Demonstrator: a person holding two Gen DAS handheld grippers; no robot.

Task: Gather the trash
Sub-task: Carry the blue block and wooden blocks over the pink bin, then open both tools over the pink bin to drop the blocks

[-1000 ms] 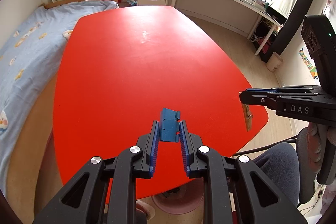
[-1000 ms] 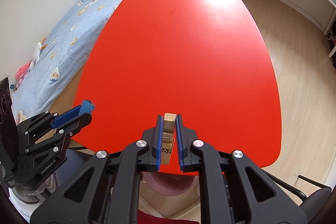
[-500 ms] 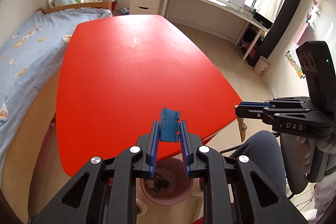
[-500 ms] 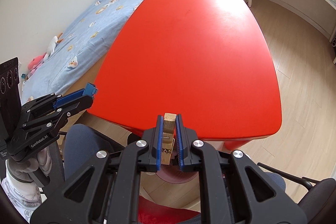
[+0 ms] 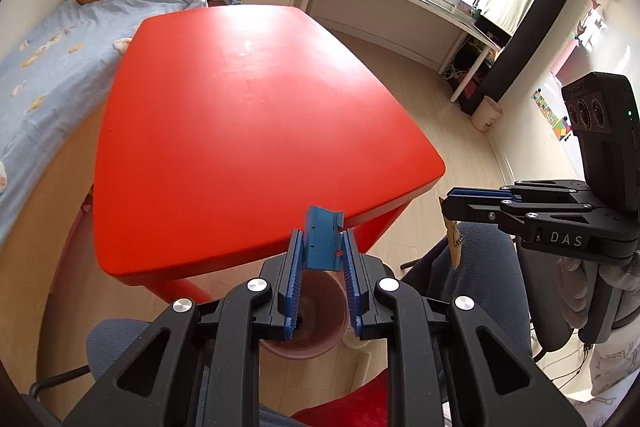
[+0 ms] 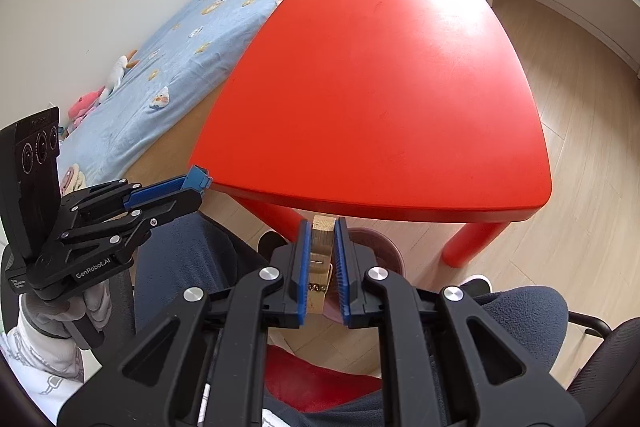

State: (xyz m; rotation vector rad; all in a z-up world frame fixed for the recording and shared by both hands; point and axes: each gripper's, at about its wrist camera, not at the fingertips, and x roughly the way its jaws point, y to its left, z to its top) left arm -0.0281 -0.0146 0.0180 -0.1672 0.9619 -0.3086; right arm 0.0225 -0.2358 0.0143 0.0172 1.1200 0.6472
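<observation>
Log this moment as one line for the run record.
left gripper: shut on blue scrap | right gripper: shut on tan scrap | both above pink bin | red table

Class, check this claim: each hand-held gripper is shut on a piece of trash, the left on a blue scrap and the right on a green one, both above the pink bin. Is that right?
Not quite. The right hand-held gripper grips a tan cardboard piece, not green, as the right wrist view shows. The left hand-held gripper does hold a blue scrap, and both hang above the pink bin.

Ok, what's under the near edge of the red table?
A pink bin stands on the floor below the red table's near edge, beneath the blue scrap in the left gripper. The jaws cover most of its opening, so its contents can't be seen.
</observation>
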